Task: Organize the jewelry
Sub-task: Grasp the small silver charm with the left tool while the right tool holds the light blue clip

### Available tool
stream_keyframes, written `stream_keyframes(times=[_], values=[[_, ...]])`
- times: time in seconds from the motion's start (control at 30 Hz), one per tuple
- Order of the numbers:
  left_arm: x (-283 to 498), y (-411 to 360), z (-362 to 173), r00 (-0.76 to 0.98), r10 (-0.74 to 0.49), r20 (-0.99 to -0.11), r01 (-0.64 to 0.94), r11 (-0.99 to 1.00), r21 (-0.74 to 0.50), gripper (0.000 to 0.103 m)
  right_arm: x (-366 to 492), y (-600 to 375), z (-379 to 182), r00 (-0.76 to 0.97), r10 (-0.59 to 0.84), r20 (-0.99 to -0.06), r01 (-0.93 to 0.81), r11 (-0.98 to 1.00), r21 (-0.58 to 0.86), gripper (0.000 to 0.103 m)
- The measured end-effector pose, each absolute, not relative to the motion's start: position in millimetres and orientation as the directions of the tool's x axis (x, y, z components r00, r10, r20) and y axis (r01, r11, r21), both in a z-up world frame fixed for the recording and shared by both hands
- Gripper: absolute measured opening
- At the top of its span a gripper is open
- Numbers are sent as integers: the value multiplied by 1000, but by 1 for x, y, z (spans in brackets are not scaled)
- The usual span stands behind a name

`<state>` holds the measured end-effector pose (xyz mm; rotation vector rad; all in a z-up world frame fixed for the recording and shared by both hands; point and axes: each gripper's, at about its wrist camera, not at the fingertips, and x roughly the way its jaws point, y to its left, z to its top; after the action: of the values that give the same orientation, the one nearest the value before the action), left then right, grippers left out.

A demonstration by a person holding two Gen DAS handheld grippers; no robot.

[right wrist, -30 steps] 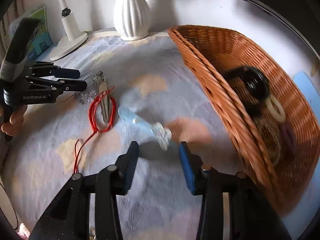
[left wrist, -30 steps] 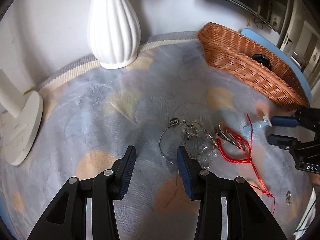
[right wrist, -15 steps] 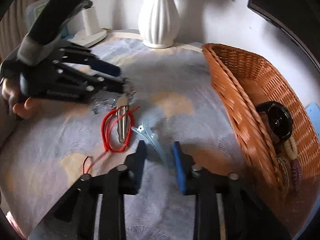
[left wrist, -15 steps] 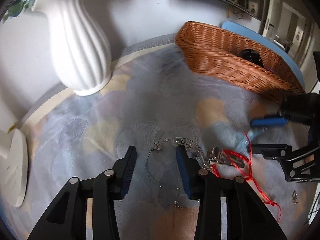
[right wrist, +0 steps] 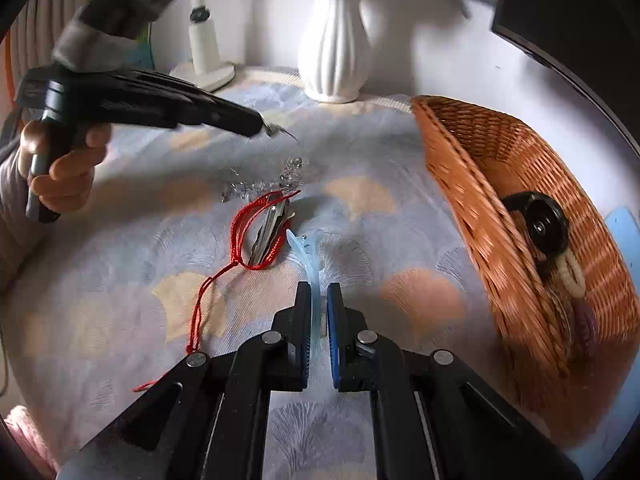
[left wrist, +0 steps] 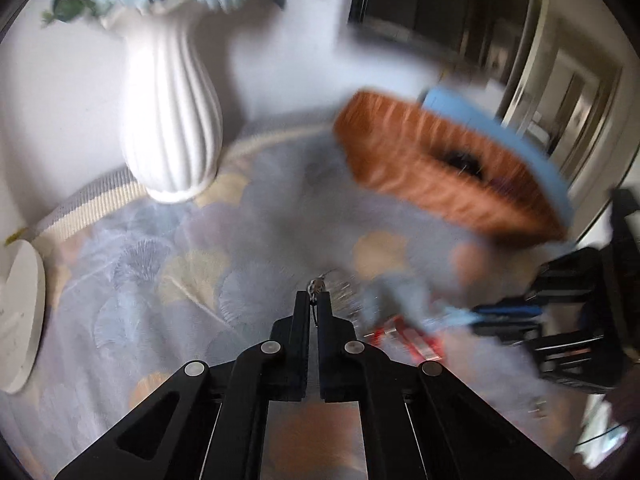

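My left gripper has its jaws closing tight on the thin silver charm bracelet, whose wire pokes out past the tips. In the right wrist view that gripper hovers above the cloth, and the bracelet's crystal beads trail below it. My right gripper has its jaws closing on a pale blue hair clip, pads pressing it, low over the cloth. A red cord bracelet lies around silver hair clips just left of the blue clip. The wicker basket stands to the right.
The basket holds a black round piece, a cream ring and other jewelry. A white ribbed vase with blue flowers and a white lamp base stand at the back. A hand grips the left tool.
Both grippers went from open to shut: the left on the silver bracelet, which lifted off the cloth, the right on the blue clip. The left view tilted upward and is blurred.
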<state>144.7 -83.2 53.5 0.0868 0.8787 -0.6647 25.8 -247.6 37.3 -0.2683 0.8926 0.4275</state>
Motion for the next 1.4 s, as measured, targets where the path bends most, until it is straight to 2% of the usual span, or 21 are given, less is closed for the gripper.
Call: stream_keyframes(times=[0.33, 0.47, 0.57, 0.7, 0.83, 0.9, 1.0, 1.1, 1.17, 1.23, 1.4], values=[[94, -74, 118, 459, -634, -623, 621, 730, -285, 3, 10, -280, 48, 552, 300, -778, -399, 914, 69, 9], [64, -65, 127, 463, -663, -588, 611, 719, -330, 3, 1, -285, 51, 547, 331, -769, -392, 913, 114, 9], [46, -52, 108, 455, -639, -620, 542, 751, -376, 3, -7, -292, 48, 541, 323, -777, -372, 920, 123, 9], [39, -29, 60, 425, -546, -722, 411, 827, -384, 3, -9, -297, 41, 523, 307, -795, -347, 929, 131, 9], [42, -4, 26, 435, -417, -798, 291, 904, -314, 3, -9, -300, 36, 521, 287, -804, -319, 939, 129, 9], [44, 5, 19, 432, -423, -796, 280, 902, -328, 4, -8, -302, 35, 526, 276, -804, -301, 945, 128, 9], [46, 11, 16, 431, -438, -789, 263, 897, -354, 8, -5, -307, 33, 526, 270, -806, -284, 949, 133, 9], [43, 5, 18, 447, -398, -801, 268, 914, -304, 11, -4, -309, 30, 526, 258, -810, -275, 953, 125, 9], [39, -1, 23, 481, -308, -821, 271, 943, -195, 20, -3, -309, 29, 521, 260, -813, -276, 953, 128, 9], [36, -10, 24, 511, -234, -827, 300, 950, -84, 46, -3, -308, 28, 519, 260, -814, -281, 952, 126, 9], [36, -33, 22, 531, -182, -828, 395, 917, 52, 48, -3, -306, 28, 516, 263, -815, -289, 949, 124, 9]])
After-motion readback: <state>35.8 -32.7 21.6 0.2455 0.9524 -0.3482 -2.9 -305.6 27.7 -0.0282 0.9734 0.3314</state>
